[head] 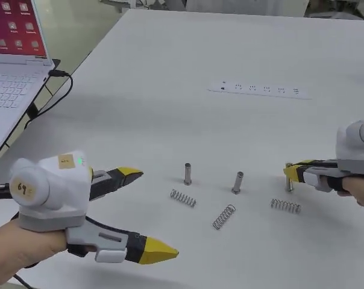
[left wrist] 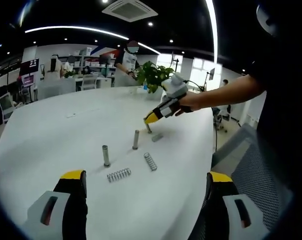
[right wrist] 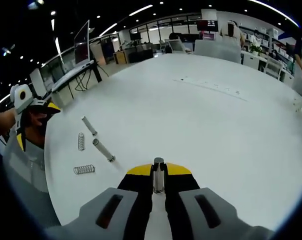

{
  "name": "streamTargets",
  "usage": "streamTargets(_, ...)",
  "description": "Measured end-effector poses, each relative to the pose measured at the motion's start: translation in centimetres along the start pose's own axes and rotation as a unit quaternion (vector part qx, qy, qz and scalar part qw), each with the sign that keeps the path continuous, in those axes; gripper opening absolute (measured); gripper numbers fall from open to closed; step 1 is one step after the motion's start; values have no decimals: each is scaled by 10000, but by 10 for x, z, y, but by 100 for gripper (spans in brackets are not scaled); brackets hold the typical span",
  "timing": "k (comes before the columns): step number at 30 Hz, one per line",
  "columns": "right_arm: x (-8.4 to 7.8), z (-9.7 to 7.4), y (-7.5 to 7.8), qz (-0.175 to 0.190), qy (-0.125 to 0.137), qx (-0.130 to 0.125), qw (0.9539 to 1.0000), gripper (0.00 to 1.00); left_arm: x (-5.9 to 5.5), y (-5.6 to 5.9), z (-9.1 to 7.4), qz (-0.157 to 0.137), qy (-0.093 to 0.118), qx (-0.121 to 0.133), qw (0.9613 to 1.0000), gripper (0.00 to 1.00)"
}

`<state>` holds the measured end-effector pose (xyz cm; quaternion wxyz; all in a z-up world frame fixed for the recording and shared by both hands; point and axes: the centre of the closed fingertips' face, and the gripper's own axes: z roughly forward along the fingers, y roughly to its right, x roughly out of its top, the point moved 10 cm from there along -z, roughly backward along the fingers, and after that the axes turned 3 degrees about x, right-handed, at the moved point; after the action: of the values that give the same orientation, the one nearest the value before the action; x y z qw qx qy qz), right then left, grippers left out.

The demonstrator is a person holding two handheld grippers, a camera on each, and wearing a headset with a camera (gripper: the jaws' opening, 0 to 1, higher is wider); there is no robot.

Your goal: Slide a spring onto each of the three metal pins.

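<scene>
Three short metal pins stand upright on the white table (head: pixel 170 108): a left pin (head: pixel 187 173), a middle pin (head: pixel 237 182) and a right pin (head: pixel 289 183). Three loose springs lie just in front of them: one spring (head: pixel 183 197) on the left, a second spring (head: pixel 224 217) in the middle, a third spring (head: pixel 285 206) on the right. My right gripper (head: pixel 288 171) is shut on the right pin (right wrist: pixel 158 176), which stands between its yellow tips. My left gripper (head: pixel 144 212) is wide open and holds nothing, left of the pins (left wrist: pixel 106 155).
A laptop (head: pixel 13 72) with a black cable (head: pixel 55 96) sits at the table's left edge. Farther back lies a white power strip (head: pixel 260 90). A person (left wrist: pixel 131 62) and a plant (left wrist: pixel 153 75) stand beyond the table's far end.
</scene>
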<state>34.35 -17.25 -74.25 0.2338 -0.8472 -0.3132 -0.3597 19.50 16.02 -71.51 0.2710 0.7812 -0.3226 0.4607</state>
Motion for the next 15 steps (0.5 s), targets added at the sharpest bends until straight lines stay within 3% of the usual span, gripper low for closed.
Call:
streamTargets(10,-5,-6,-5,-167,232,-28,9996,5,1,0,1,11,22,5,10000,97)
streamTargets(15,-8,-6,-9,-568,203,-27,9982,6,2,0,2,3,48,23,10000,97)
